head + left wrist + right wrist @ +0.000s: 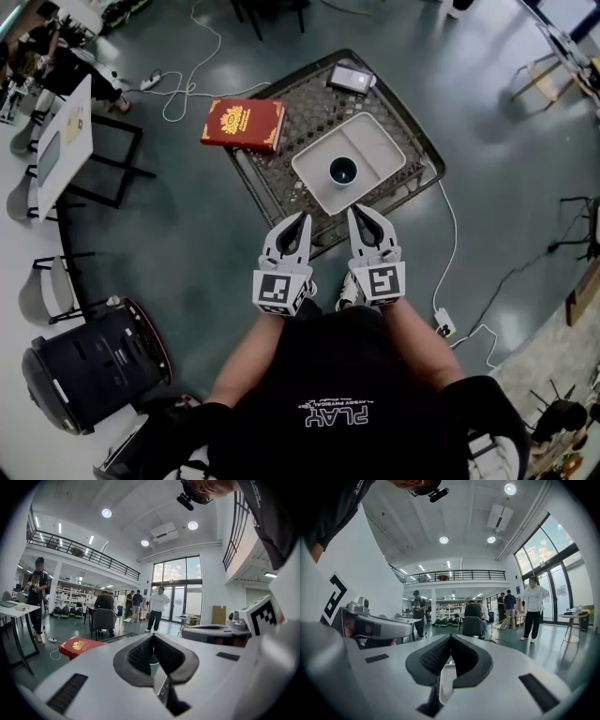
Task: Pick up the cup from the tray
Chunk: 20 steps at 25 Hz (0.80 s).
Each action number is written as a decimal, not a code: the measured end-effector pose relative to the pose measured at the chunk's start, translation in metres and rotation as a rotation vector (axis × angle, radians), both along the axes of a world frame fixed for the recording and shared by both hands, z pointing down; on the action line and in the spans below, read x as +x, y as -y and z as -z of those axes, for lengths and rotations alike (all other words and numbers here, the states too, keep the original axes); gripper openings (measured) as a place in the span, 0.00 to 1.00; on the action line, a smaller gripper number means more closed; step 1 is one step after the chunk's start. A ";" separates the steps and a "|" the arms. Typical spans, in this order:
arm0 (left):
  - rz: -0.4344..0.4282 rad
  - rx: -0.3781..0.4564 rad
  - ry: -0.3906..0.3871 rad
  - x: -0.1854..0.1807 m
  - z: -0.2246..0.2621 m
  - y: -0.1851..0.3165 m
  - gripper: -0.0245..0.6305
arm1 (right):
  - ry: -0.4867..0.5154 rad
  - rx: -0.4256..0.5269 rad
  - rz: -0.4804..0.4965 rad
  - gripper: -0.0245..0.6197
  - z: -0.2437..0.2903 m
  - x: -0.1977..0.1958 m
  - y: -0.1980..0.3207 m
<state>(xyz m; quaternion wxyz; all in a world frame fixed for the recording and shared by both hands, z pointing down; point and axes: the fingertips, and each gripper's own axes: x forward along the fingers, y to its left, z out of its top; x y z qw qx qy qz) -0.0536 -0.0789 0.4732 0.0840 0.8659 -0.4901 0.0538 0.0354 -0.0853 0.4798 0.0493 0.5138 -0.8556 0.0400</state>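
A dark cup [343,172] stands upright on the near part of a white two-part tray [375,141]. The tray rests on a low wire-mesh table [281,183]. My left gripper [303,218] hovers just short of the tray's near corner, jaws shut and holding nothing. My right gripper [355,212] is beside it, also shut and holding nothing, a short way from the cup. In the left gripper view the jaws [153,637] meet at the tips. The right gripper view shows its jaws [450,637] closed too. The cup is hidden in both gripper views.
A red book [242,124] [79,646] lies on the table's left corner and a small dark device [351,79] at its far corner. A black bin [94,366] stands lower left and a white desk [66,141] at the left. Cables and a power strip [443,326] lie on the floor. Several people stand in the background [532,611].
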 end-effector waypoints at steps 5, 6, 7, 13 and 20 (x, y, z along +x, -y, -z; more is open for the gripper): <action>-0.039 -0.028 0.004 -0.002 -0.012 0.024 0.05 | -0.031 -0.037 -0.021 0.05 -0.019 -0.002 0.016; -0.047 -0.033 0.007 -0.002 -0.014 0.028 0.05 | -0.033 -0.045 -0.027 0.05 -0.023 -0.002 0.018; -0.054 -0.038 0.010 -0.003 -0.016 0.031 0.05 | -0.034 -0.052 -0.032 0.05 -0.027 -0.002 0.020; -0.084 -0.067 0.010 -0.004 -0.028 0.052 0.05 | -0.081 -0.043 -0.060 0.05 -0.049 0.001 0.030; -0.098 -0.101 0.008 -0.012 -0.049 0.071 0.05 | -0.070 -0.067 -0.131 0.21 -0.080 0.004 0.045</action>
